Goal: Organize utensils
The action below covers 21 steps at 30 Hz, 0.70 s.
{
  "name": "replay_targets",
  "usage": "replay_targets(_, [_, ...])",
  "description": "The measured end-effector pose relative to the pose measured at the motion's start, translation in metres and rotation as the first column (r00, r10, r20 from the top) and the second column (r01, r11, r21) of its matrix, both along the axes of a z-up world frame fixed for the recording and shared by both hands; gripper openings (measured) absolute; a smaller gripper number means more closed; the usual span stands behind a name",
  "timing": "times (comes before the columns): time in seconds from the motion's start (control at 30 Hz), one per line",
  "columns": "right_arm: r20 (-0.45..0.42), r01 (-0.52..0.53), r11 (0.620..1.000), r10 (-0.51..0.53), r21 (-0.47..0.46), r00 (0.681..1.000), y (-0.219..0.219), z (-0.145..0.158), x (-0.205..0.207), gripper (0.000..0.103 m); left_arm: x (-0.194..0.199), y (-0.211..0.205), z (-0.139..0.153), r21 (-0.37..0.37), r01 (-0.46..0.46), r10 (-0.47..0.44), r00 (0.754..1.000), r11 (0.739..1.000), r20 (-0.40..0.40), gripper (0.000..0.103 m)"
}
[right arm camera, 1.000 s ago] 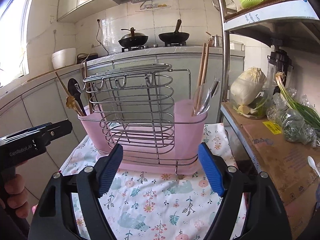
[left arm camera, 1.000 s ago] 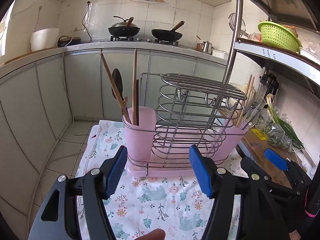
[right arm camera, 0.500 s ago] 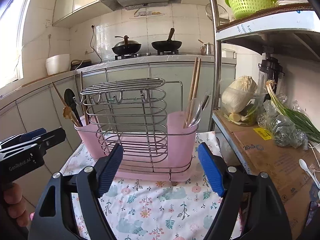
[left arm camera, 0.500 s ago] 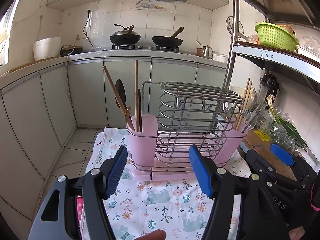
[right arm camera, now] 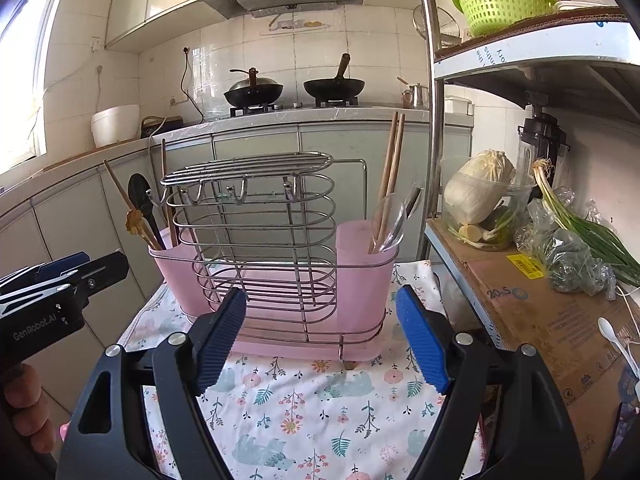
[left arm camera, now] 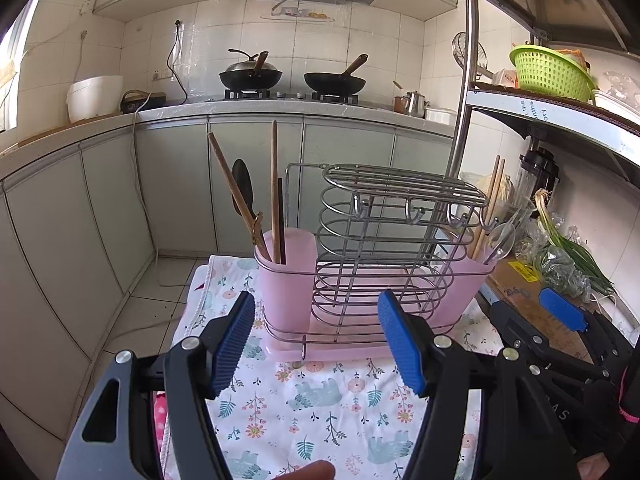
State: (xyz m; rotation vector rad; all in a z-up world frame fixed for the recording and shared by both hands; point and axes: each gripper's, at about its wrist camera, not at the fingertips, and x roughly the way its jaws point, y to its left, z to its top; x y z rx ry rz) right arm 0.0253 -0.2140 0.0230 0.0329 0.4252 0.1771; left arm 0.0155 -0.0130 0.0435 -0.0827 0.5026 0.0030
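Note:
A pink utensil holder (left arm camera: 286, 276) (right arm camera: 362, 268) with a wire rack (left arm camera: 396, 220) (right arm camera: 256, 216) in its middle stands on a floral cloth (left arm camera: 320, 396) (right arm camera: 312, 412). Its left cup holds wooden chopsticks (left arm camera: 274, 184) (right arm camera: 120, 194) and a black spoon (left arm camera: 242, 184) (right arm camera: 138, 188). Its right cup holds chopsticks (right arm camera: 392, 160) (left arm camera: 494, 188) and a clear spoon (right arm camera: 390, 220) (left arm camera: 500, 240). My left gripper (left arm camera: 316, 340) is open and empty, a short way in front of the holder. My right gripper (right arm camera: 320, 336) is open and empty too, and shows at the right (left arm camera: 560, 316).
A metal shelf unit (right arm camera: 434, 80) stands to the right, with a green basket (right arm camera: 498, 0), a cabbage (right arm camera: 480, 184), green onions (right arm camera: 576, 220) and a cardboard box (right arm camera: 532, 312) bearing a white spoon (right arm camera: 612, 336). Cabinets (left arm camera: 180, 184) and a stove with woks (left arm camera: 250, 76) lie behind.
Both grippers have drawn back from the holder and risen a little, so it looks smaller and more cloth shows. Both stay open and empty.

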Motion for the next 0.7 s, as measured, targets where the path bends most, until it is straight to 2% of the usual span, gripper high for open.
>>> replay_targets(0.7, [-0.007,-0.011,1.0,0.011,-0.003,1.0,0.0005,-0.0032,0.0017,0.078,0.0015,0.0,-0.0037,0.006,0.004,-0.004,1.0,1.0,-0.009,0.063])
